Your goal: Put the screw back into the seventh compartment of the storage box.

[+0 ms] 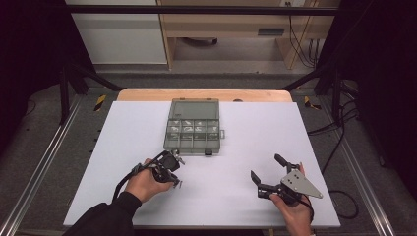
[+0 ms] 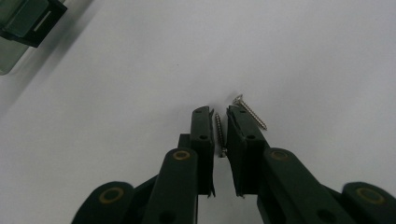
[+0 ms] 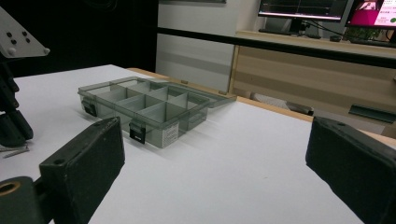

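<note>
The left gripper [image 2: 219, 122] stands over the white table [image 1: 255, 132], near its front edge and left of centre. Its jaws are drawn nearly together with one screw [image 2: 220, 133] lying lengthwise in the narrow gap between them. Slivers of white show on both sides of the shank, so the pads are not seen to press on it, and whether it is clamped cannot be told for certain. A second screw [image 2: 251, 112] lies flat on the table just beside the outer face of the right-hand jaw, slanting away from it.

The right gripper [image 1: 268, 172] is held low over the front right part of the table, with its jaws spread wide and nothing between them. The two grippers are well apart, with bare surface between them.

The compartment box [image 1: 193, 130] sits at mid-table, just beyond the left gripper, with its lid folded back toward the far edge. In the high view, some compartments hold small pale parts. Its latched front wall faces the person.

Clear table surface runs on both sides of the box to the left and right edges, and from the box front to the near edge.
</note>
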Tool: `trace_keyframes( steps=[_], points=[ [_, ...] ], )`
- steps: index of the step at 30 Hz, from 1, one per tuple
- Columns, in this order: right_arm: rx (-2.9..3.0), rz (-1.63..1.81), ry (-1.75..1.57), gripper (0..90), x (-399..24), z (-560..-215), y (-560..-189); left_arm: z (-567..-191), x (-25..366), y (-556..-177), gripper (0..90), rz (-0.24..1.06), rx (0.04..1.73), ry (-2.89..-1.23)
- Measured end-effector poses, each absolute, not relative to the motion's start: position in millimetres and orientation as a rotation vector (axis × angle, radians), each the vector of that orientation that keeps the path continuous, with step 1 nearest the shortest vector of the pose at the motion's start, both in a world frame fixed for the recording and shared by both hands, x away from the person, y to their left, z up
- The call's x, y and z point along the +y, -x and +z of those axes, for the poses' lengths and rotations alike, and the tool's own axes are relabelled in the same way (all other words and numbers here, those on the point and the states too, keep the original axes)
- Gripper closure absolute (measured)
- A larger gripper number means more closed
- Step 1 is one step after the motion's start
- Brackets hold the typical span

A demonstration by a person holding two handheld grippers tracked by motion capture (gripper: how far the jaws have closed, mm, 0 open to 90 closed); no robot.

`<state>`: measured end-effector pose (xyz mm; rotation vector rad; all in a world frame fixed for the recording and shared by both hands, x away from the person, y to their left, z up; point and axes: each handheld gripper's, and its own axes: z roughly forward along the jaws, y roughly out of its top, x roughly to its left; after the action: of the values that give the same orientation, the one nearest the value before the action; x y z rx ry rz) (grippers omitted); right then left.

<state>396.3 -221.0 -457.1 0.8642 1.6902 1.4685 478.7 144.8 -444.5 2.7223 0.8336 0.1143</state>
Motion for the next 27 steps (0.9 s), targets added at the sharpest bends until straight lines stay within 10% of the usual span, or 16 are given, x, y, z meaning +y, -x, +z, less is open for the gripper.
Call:
trace_keyframes(
  steps=[27],
  points=[
    [1.694, 1.465, -0.865, 4.5, -220, -458, -397, -432, 154, -483, 87.7, 0.137, 0.85, -2.635]
  ],
)
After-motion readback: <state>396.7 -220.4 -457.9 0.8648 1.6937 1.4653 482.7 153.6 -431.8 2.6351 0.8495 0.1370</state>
